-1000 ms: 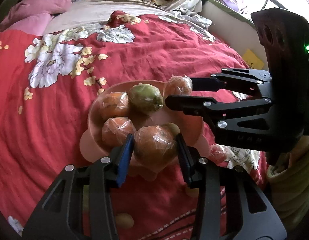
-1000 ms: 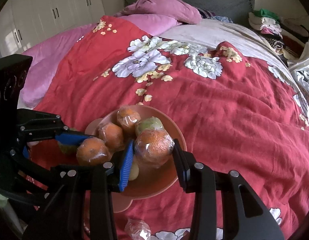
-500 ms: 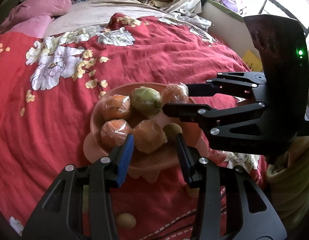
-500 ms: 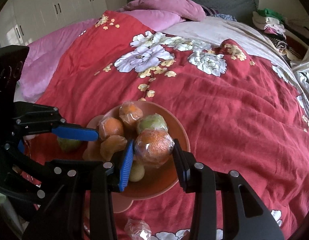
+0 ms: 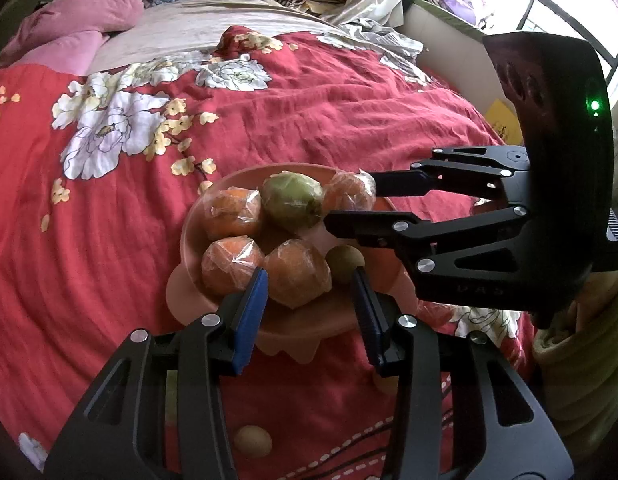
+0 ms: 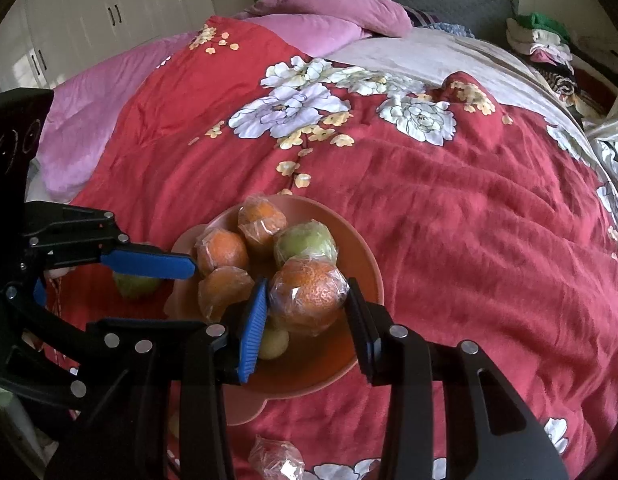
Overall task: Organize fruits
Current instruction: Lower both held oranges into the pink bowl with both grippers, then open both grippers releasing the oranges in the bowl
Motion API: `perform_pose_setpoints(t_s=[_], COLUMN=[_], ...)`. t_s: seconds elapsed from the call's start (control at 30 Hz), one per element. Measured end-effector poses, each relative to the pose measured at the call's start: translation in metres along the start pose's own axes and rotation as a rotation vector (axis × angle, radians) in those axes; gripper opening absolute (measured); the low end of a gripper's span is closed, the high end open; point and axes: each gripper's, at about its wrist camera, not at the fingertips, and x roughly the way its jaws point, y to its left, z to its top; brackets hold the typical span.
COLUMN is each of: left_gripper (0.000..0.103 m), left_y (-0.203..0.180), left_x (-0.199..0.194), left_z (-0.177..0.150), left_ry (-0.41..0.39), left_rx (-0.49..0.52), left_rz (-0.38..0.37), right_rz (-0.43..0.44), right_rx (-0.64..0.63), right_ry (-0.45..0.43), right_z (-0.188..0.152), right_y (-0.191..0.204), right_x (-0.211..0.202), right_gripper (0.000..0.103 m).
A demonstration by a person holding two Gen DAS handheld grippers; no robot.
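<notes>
Step in hand (judged): set the held fruit into the bowl.

- Right tool (image 6: 307, 292): closed on 1 film-wrapped orange (image 6: 309, 300), pads at its 9 and 3 o'clock sides in the right wrist view. Orange hangs over the near half of the pink bowl (image 6: 365, 264). Can't tell whether it's clear of the fruit below.
- Left tool (image 5: 309, 280): jaws parted, nothing gripped. It sits at the bowl's 9 o'clock edge as the right cam sees it.
- Bowl is on the red quilt (image 6: 469, 220) of the bed. Inside: 3 wrapped oranges, 1 green fruit (image 6: 305, 242), 1 small brown fruit (image 5: 345, 258).
- Loose on the quilt: green fruit (image 6: 135, 284), wrapped fruit (image 6: 275, 458), small tan fruit (image 5: 253, 440).

To do it well:
1. Lower over the bare patch, approx 3 to 5 o'clock of the bowl.
2. Open only once the orange rests on something. The film is slick and the pile is rounded, so a drop could roll out.
3. Bed is soft, so don't lean on the rim. The bowl may tip.
4. Keep the left tool clear.

Orientation: the orange is near-round, no clear long axis. Stem end can't be told under the film.
</notes>
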Motion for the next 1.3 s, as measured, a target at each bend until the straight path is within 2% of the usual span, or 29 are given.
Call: perform_pose_setpoints(t_s=[0.2,0.77,1.1,1.17,1.3], left_gripper=[0.035,0.035,0.045,0.047,0.05], left_y=[0.0,0.001,0.001,0.001,0.002], left_x=[0.0,-0.003,-0.011,-0.012,-0.013], left_z=[0.0,0.001,0.001,0.001,0.0], left_ry=[0.001,-0.011,-0.031,-0.036,-0.04], left_rx=[0.001,-0.006,-0.008,-0.008,-0.012], left_rz=[0.0,-0.003,0.012,0.017,0.027], right_rz=[0.004,0.021,0.021,0.019,0.024], right_rx=[0.005,0.034,0.053,0.057,0.069], right_ry=[-0.01,-0.067,-0.101,-0.109,-0.126], right_z=[0.001,0.0,0.0,0.0,0.001], right_y=[-0.001,-0.002,-0.004,-0.004,-0.006], right_x=[-0.001,-0.021,-0.032,-0.034,-0.038], right_gripper=[0.038,0.053,0.064,0.071,0.075])
